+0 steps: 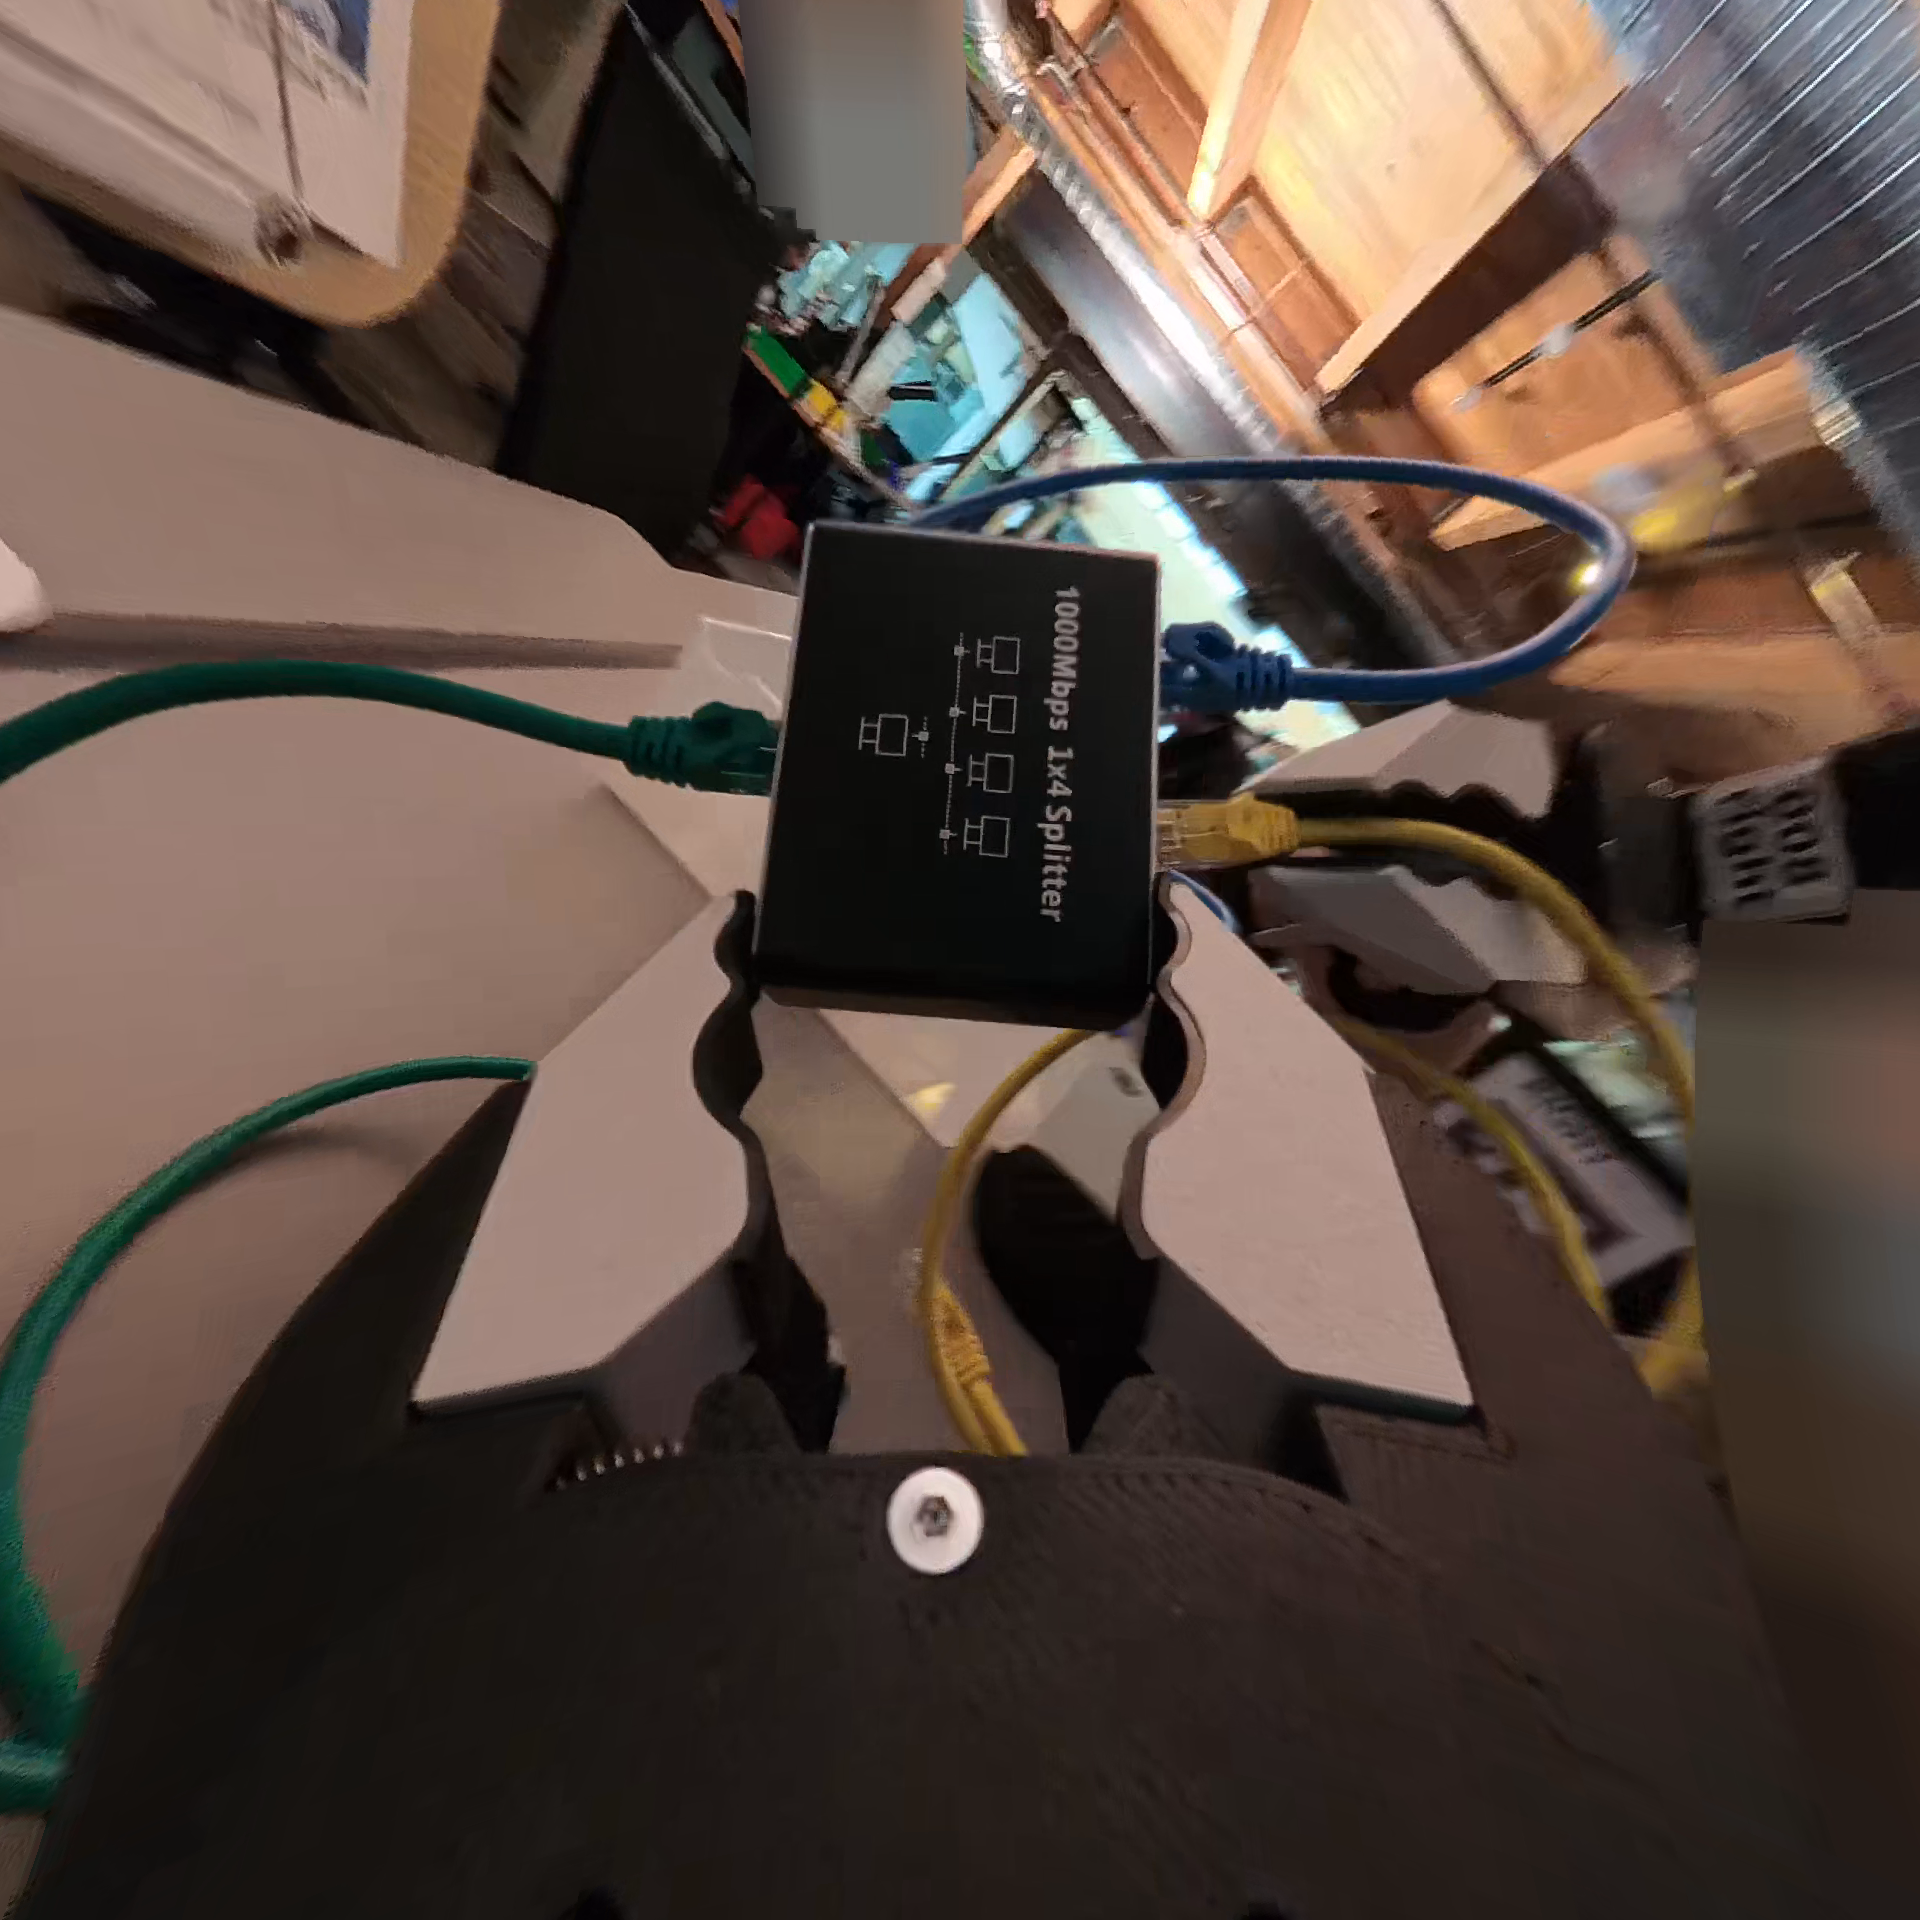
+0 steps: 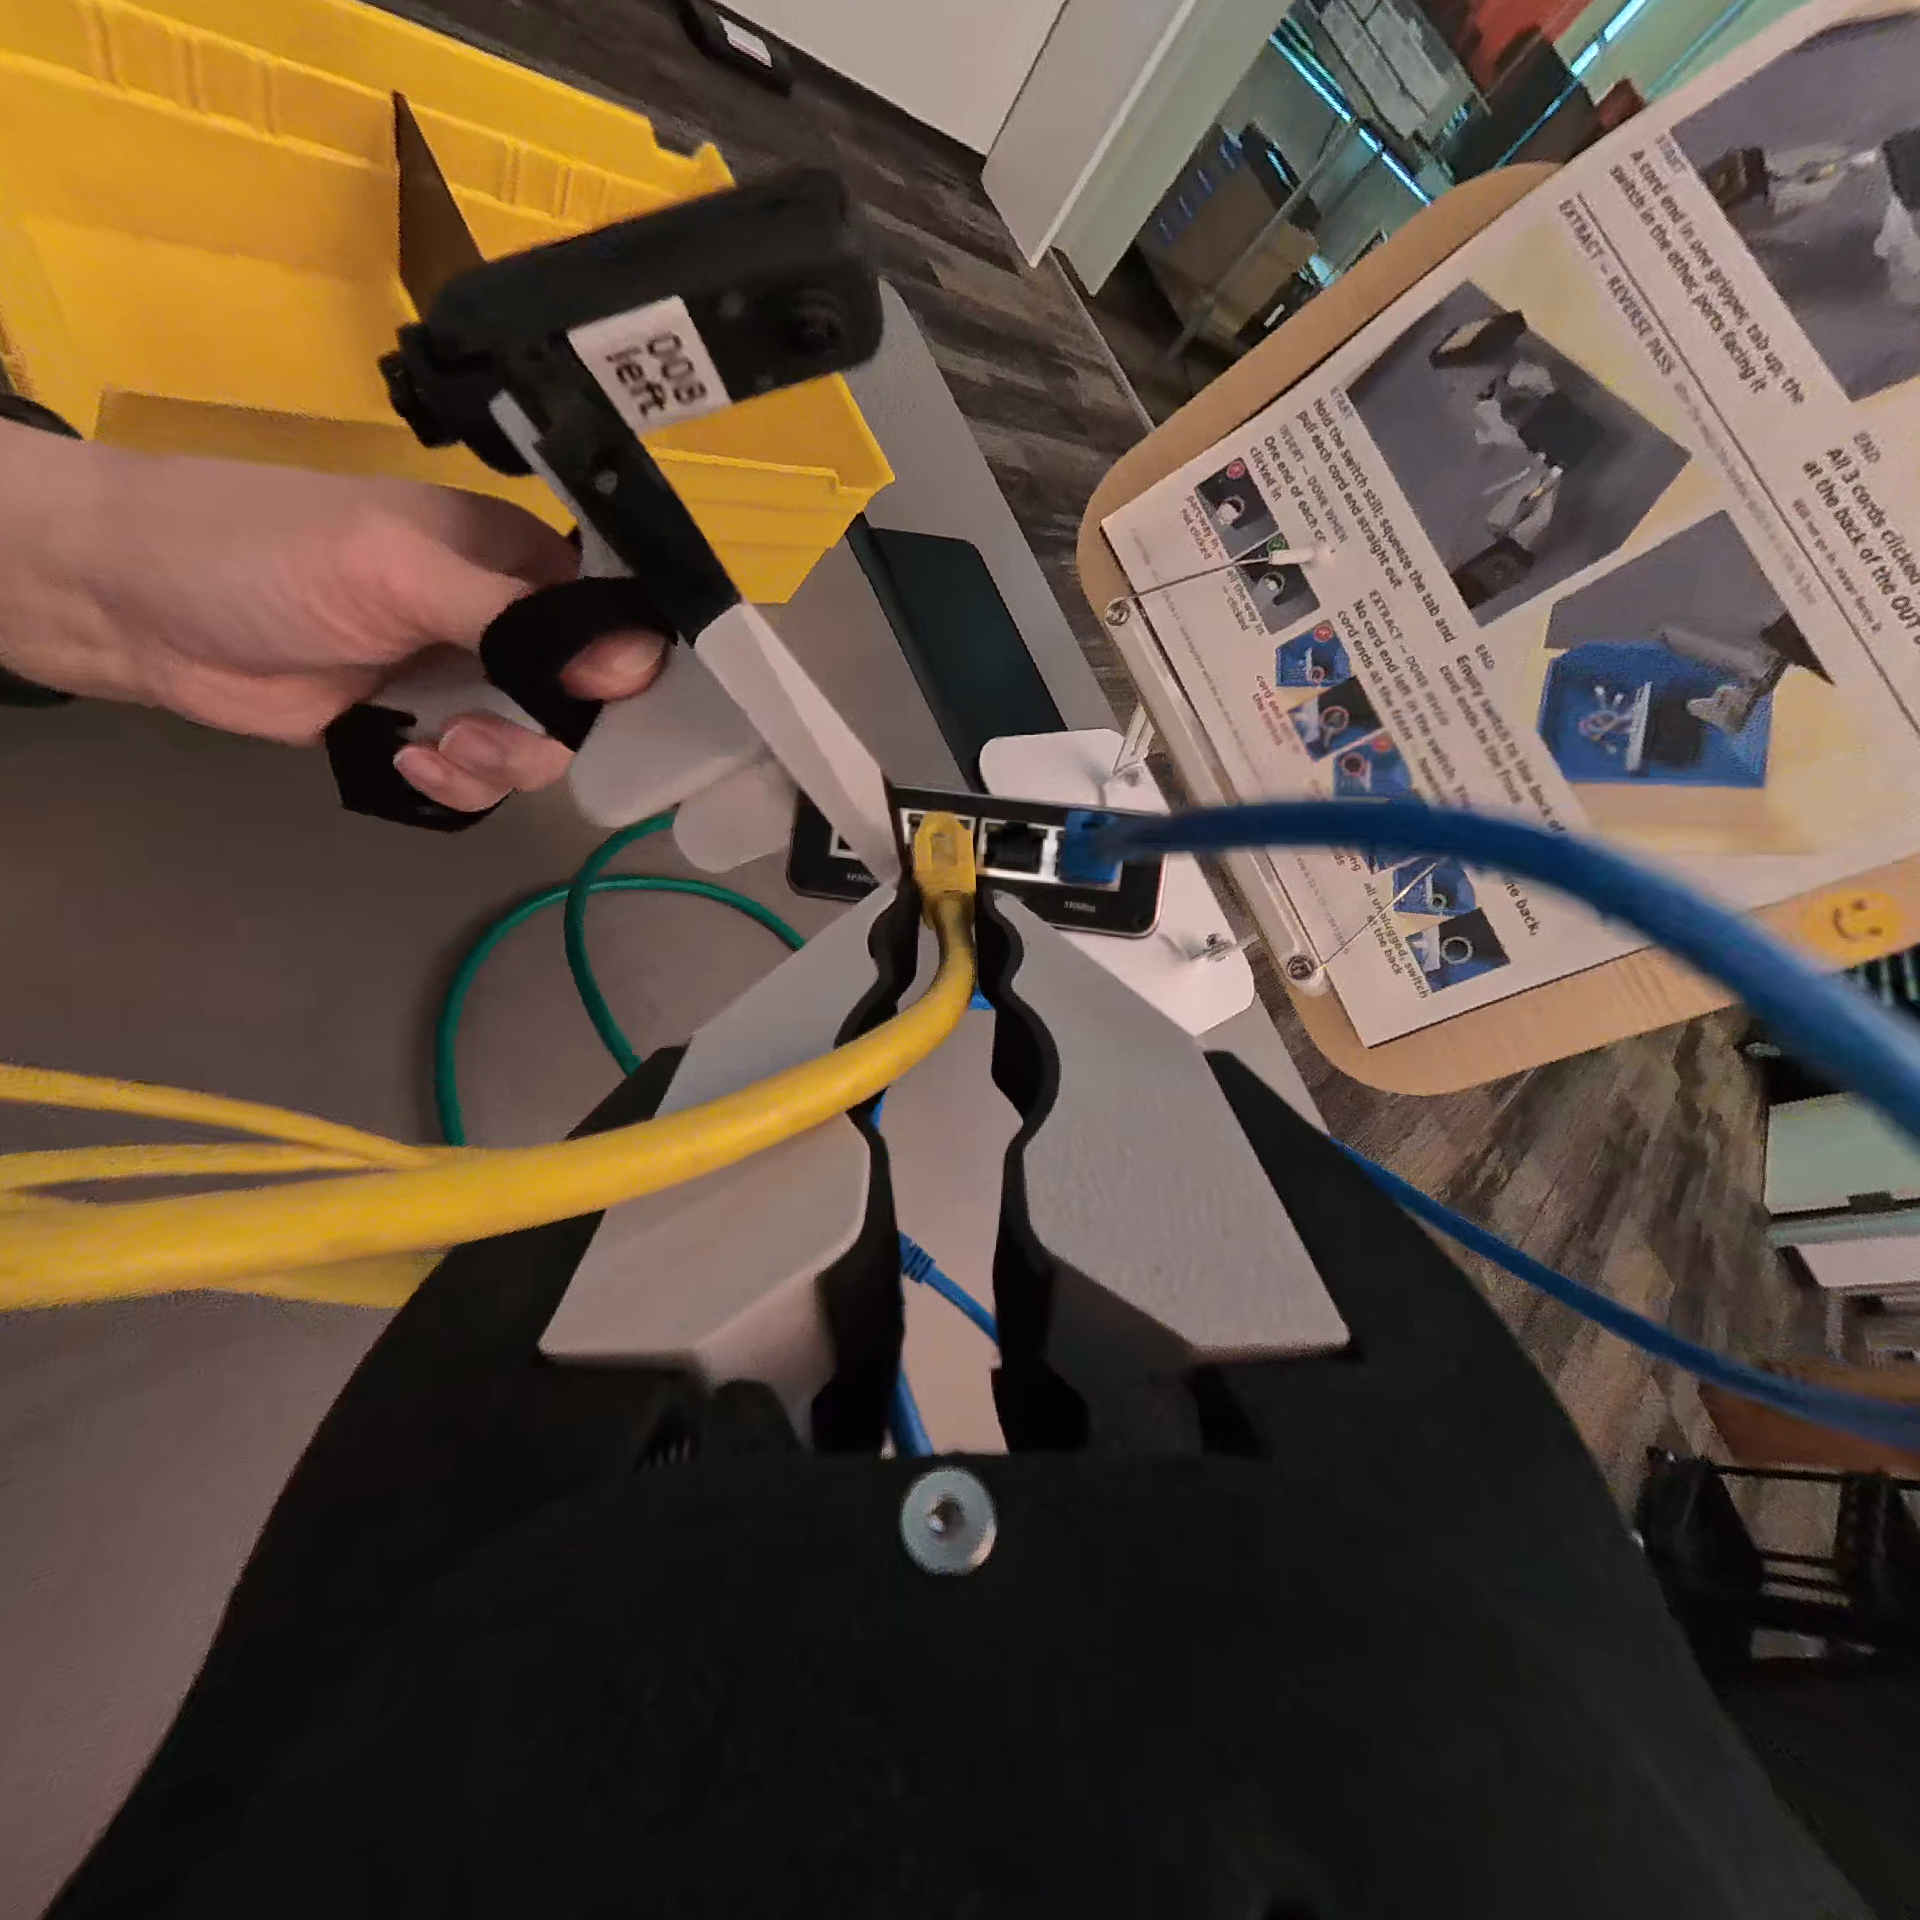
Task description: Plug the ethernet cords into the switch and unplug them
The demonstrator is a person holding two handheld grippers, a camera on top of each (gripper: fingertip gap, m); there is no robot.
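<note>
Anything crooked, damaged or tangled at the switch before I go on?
Nothing looks damaged. The switch sits squarely between the left gripper fingers; green plug, blue plug and yellow plug sit straight in their ports. The cords loop loosely, not knotted.

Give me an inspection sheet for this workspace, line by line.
Surface: plain grey tabletop, mostly bare.
Job's things: small black rectangular switch box, lifted, three cords plugged in.
Clutter: yellow plastic bin; printed instruction sheet on a wooden board.
Grippers: left gripper jaws shut on the switch box's near end; right gripper jaws shut on the yellow cord just behind its plug.
Cables: yellow cord, blue cord, green cord.
Surroundings: blurred wooden shelving; dark patterned floor.
</note>
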